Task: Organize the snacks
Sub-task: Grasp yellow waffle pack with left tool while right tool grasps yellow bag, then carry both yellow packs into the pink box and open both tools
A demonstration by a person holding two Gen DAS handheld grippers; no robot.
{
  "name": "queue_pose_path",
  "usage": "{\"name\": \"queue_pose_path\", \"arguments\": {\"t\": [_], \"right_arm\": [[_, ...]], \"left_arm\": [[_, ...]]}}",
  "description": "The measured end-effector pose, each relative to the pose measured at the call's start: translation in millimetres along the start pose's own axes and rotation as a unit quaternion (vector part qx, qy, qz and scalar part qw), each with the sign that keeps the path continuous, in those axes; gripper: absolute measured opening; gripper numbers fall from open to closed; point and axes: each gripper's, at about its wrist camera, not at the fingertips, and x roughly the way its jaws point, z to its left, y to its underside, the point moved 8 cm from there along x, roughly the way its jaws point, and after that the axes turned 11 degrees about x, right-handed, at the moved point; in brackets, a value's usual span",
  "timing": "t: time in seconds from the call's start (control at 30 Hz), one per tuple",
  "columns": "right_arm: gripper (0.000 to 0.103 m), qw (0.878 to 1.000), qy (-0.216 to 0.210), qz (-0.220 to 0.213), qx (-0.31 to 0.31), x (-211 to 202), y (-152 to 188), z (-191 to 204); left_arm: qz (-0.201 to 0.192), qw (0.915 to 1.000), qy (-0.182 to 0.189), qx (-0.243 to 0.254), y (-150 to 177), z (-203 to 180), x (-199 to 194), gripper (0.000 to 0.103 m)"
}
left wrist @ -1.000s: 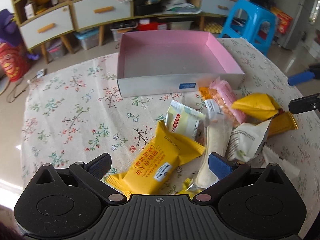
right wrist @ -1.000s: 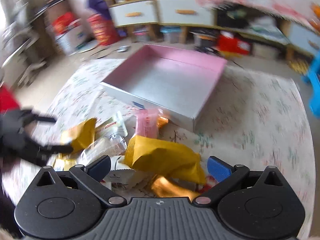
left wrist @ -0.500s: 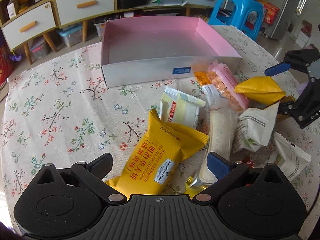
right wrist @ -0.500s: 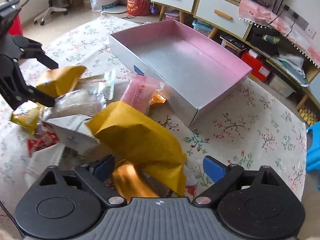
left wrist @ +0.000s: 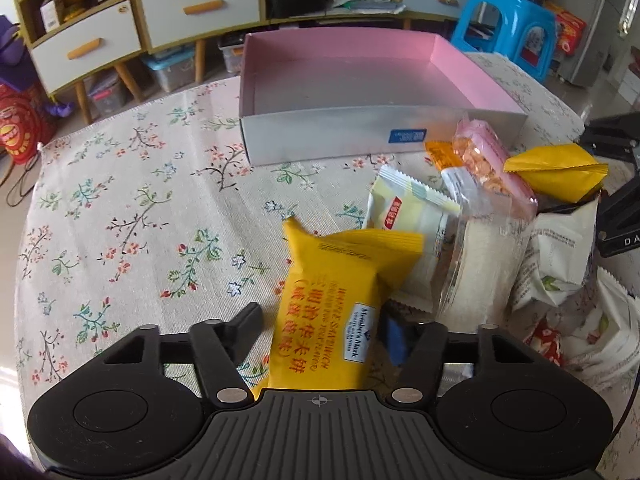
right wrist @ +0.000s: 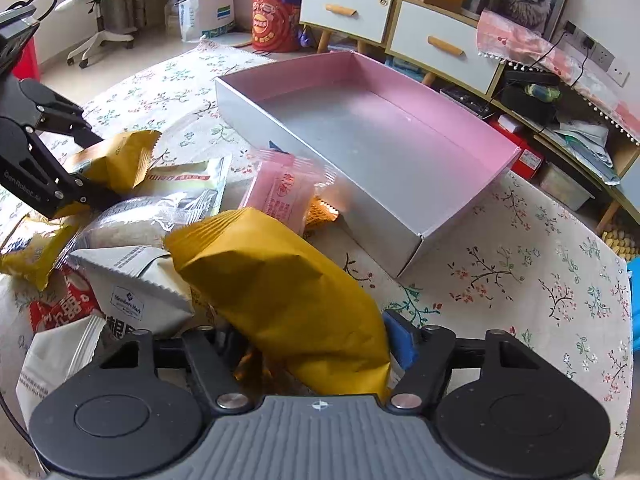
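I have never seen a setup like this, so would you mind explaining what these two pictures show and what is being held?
No robot here: a person holds a two-finger gripper in each hand, each with a fisheye camera looking along its fingers. One picture is from the left gripper, whose fingers close around a yellow sandwich-biscuit packet. The other is from the right gripper, closing on a plain yellow packet. Other snack packets are piled on the floral tablecloth. Behind them stands an empty pink box, probably where the snacks go.
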Motion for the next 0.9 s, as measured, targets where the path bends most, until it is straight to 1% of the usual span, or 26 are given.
{"name": "queue_pose_path", "arguments": {"t": [0.03, 0.07, 0.13, 0.2, 0.27, 0.33, 0.5, 0.67, 0.77, 0.9], "right_arm": [[0.050, 1.000, -0.001, -0.002, 0.001, 0, 0, 0], [0.048, 1.000, 0.000, -0.005, 0.002, 0, -1, 0], [0.041, 1.000, 0.001, -0.013, 0.005, -1, -2, 0], [0.036, 1.000, 0.003, -0.017, 0.005, -2, -3, 1], [0.035, 1.000, 0.002, -0.020, 0.007, -4, -4, 2], [0.031, 1.000, 0.001, -0.023, 0.008, -6, -4, 3], [0.029, 0.999, -0.004, -0.040, 0.022, -19, -10, 0], [0.029, 0.997, -0.005, -0.056, 0.048, -32, -22, -9], [0.029, 0.994, -0.002, -0.073, 0.076, -41, -34, -15], [0.029, 0.988, 0.004, -0.099, 0.121, -47, -56, -24]], "left_arm": [[-0.002, 1.0000, -0.003, -0.006, -1, 1, -1, 0.050], [-0.004, 0.9999, -0.006, -0.012, -1, 1, -1, 0.044], [-0.005, 0.9996, -0.009, -0.028, -2, 3, -2, 0.043], [-0.006, 0.9991, -0.014, -0.039, -2, 4, -2, 0.041], [-0.008, 0.9987, -0.017, -0.047, -3, 5, -2, 0.041], [-0.009, 0.9983, -0.020, -0.054, -4, 5, -3, 0.040], [-0.025, 0.9971, -0.029, -0.066, -11, 8, -15, 0.038], [-0.045, 0.9945, -0.043, -0.084, -28, 16, -28, 0.038], [-0.061, 0.9921, -0.047, -0.099, -48, 24, -33, 0.038], [-0.091, 0.9891, -0.056, -0.101, -90, 32, -32, 0.037]]}}
